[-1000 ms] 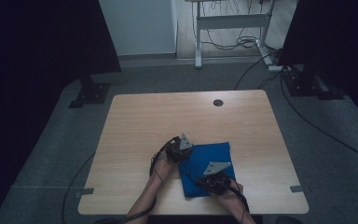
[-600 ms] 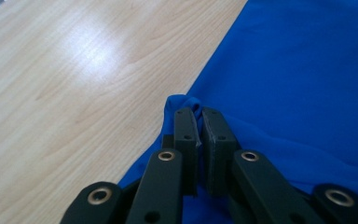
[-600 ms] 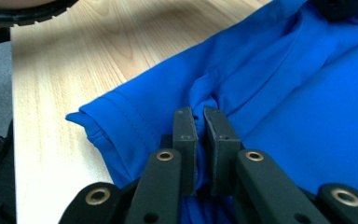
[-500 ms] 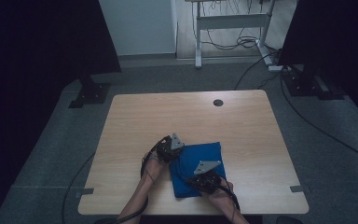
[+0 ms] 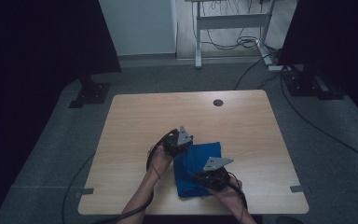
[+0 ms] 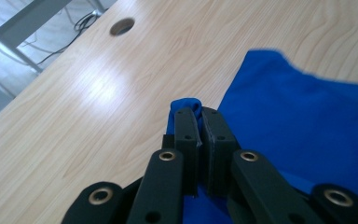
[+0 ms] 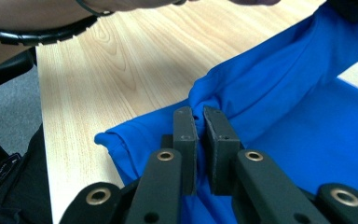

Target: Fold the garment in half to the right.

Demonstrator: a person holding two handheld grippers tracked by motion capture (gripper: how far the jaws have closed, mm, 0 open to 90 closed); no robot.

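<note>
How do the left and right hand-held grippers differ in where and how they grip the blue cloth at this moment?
The left hand-held gripper pinches a small bunched tip at the edge of the blue cloth, next to bare table; the right hand-held gripper pinches a thicker fold, with cloth stretching away taut beyond it. In the high view the left one sits at the cloth's far left corner, the right one nearer the person. Both are shut on the cloth.

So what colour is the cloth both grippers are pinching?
Plain bright blue cloth, no pattern; clearest in the right gripper view.
</note>
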